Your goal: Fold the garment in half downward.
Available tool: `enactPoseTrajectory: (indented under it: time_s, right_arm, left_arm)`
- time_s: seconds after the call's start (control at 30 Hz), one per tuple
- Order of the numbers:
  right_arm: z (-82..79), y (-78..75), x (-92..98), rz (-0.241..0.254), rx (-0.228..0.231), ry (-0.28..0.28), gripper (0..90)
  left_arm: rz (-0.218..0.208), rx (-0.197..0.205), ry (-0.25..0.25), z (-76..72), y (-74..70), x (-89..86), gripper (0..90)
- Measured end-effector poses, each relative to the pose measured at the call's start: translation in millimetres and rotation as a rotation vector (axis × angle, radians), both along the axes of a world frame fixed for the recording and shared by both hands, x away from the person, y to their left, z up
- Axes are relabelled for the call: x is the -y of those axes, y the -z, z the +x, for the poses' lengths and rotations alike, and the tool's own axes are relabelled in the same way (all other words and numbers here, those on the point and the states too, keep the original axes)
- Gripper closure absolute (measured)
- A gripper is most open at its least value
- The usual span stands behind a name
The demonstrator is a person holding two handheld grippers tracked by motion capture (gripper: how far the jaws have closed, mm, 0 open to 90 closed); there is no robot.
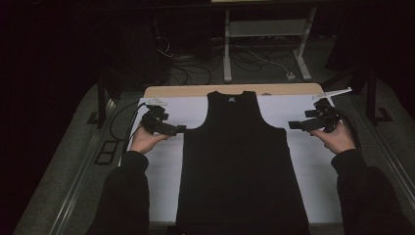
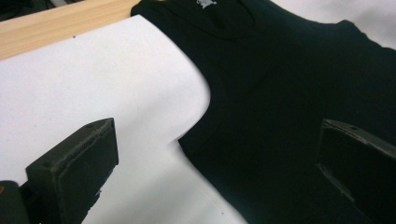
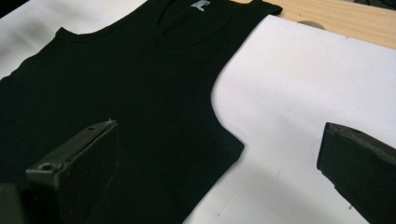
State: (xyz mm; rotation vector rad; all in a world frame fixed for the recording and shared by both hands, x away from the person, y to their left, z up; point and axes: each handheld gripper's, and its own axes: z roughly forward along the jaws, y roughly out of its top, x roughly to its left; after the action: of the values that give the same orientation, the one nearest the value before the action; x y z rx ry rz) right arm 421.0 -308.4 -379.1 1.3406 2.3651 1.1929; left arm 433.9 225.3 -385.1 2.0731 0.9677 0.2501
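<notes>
Two hand-held grippers flank a black tank top (image 1: pixel 240 161) lying flat (neckline away from the person) on the white-covered worktop (image 1: pixel 313 161). The left hand-held gripper (image 1: pixel 180 129) and right hand-held gripper (image 1: pixel 292 125) both hover near its armholes, jaws spread, pinching nothing.

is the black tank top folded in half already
No, the black tank top lies spread flat on the white sheet, both armholes and the neck showing, with each open hand-held gripper beside it.

tank top (image 1: pixel 240 161): black | sheet (image 1: pixel 313 161): white | table edge (image 1: pixel 195 91): light wood
</notes>
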Motion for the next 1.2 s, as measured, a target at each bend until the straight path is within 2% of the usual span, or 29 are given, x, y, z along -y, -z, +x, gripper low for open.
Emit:
enactPoseTrajectory:
  time_s: [0.2, 0.23, 0.4, 0.5, 0.67, 0.93, 1.2]
  right_arm:
    - [3.6, 5.8, -2.7, 0.002, -0.006, -0.003, 0.0]
    - [4.2, 7.0, -3.2, 0.000, -0.008, -0.005, 0.0]
    - [8.0, 14.6, -6.2, -0.024, -0.024, -0.012, 0.0]
    - [10.6, 19.6, -7.0, -0.037, -0.033, -0.015, 0.0]
    - [13.9, 25.6, -8.3, -0.025, -0.043, -0.008, 0.0]
    - [17.9, 39.0, -14.7, -0.026, -0.065, -0.018, 0.0]
    - [20.4, 51.2, -25.9, -0.048, -0.082, -0.035, 0.0]
  left_arm:
    - [-0.018, -0.014, 0.000, 4.1, 7.8, 2.7, 0.0]
    - [-0.011, -0.016, 0.006, 5.0, 8.9, 3.0, 0.0]
    - [-0.022, -0.018, 0.014, 7.2, 14.8, 7.9, 0.0]
    - [-0.014, -0.024, 0.020, 8.6, 17.5, 9.3, 0.0]
    - [-0.005, -0.049, 0.017, 13.5, 26.3, 8.5, 0.0]
    - [-0.012, -0.065, 0.019, 16.9, 35.3, 12.8, 0.0]
    - [0.009, -0.103, 0.038, 19.5, 43.0, 14.8, 0.0]
